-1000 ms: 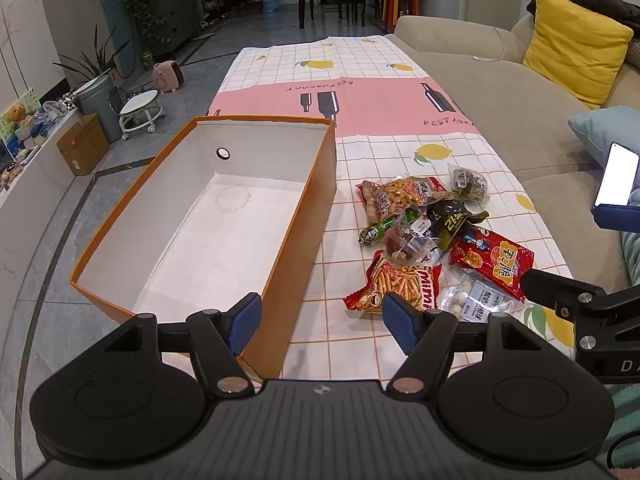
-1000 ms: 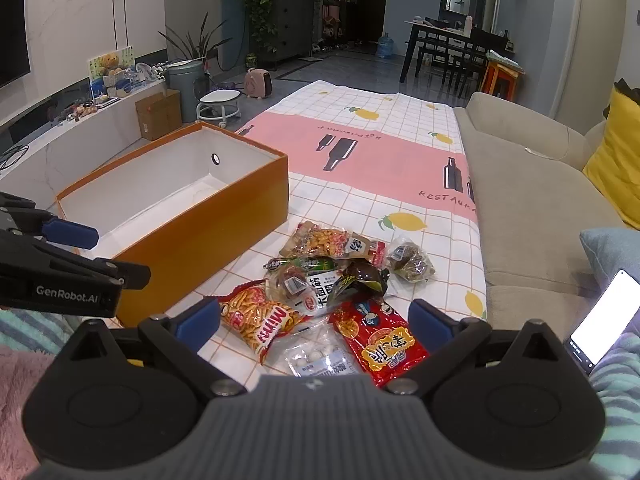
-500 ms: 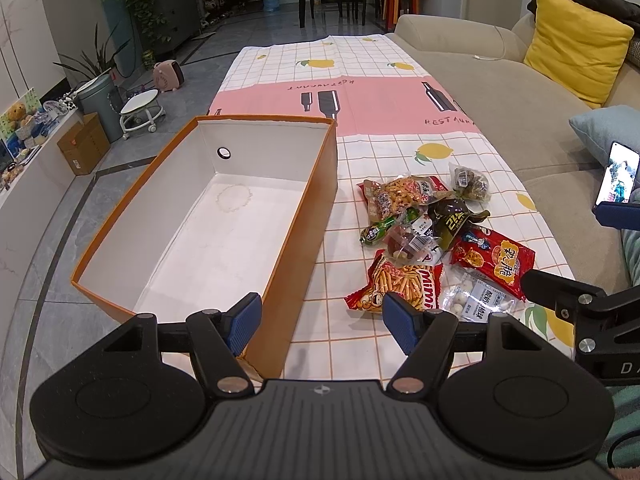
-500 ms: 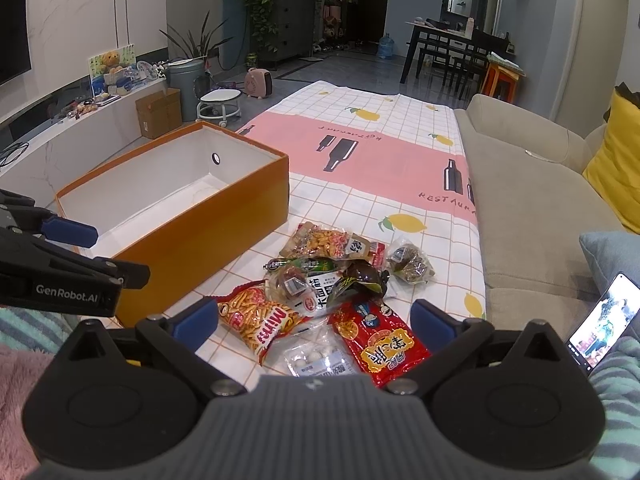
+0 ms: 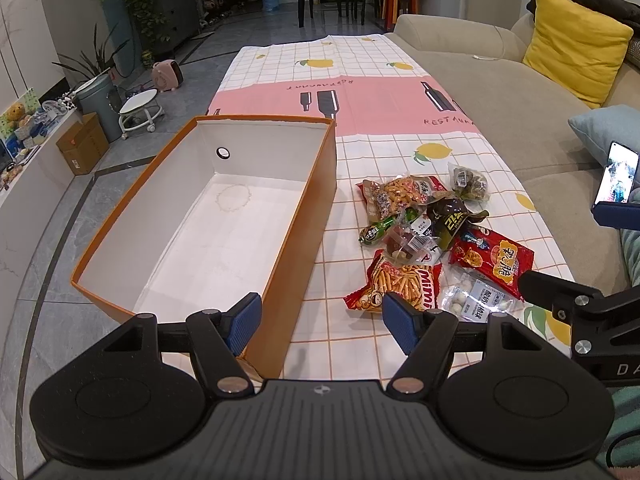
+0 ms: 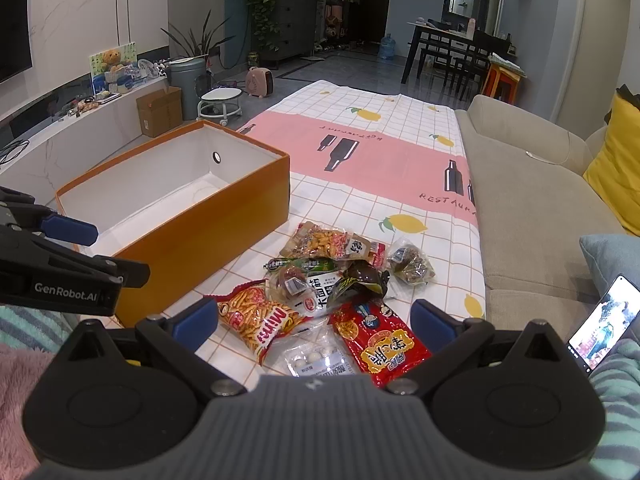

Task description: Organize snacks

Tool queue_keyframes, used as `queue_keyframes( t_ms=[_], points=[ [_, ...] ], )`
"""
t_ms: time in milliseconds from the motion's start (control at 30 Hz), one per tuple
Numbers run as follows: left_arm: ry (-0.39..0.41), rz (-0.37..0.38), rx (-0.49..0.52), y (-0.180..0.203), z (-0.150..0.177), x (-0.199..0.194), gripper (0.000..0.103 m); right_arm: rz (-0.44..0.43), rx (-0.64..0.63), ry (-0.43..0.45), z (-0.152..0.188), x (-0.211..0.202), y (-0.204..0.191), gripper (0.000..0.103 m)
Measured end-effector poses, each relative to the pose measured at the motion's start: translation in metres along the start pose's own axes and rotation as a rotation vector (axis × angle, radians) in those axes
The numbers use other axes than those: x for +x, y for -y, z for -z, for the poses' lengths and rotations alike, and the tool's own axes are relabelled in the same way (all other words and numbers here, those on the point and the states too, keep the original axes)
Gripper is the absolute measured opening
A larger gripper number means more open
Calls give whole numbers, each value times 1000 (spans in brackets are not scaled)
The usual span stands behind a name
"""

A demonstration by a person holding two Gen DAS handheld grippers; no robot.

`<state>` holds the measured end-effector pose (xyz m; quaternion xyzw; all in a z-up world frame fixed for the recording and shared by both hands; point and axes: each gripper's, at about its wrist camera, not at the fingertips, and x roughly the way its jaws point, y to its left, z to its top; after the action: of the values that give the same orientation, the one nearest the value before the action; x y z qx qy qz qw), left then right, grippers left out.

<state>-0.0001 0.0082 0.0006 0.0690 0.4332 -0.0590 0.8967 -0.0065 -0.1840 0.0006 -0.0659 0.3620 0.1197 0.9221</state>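
Your left gripper [image 5: 322,322] and right gripper [image 6: 314,322] are both spread wide, holding nothing; the snack pile [image 6: 332,292] lies just right of the orange box [image 5: 308,240]. The pile sits directly ahead of your right gripper, which is nearer; nothing is boxed yet.

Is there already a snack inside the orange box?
No, the orange box shows only its bare white bottom, and the snack packets all lie on the tablecloth beside it.
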Motion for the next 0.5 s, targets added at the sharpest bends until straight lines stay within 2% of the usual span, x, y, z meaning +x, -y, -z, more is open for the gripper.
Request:
queue_keyframes(
  t_ms=[500],
  points=[
    [-4, 1, 4, 1, 1, 2, 81, 0, -4, -6, 0, 1, -2, 99]
  ],
)
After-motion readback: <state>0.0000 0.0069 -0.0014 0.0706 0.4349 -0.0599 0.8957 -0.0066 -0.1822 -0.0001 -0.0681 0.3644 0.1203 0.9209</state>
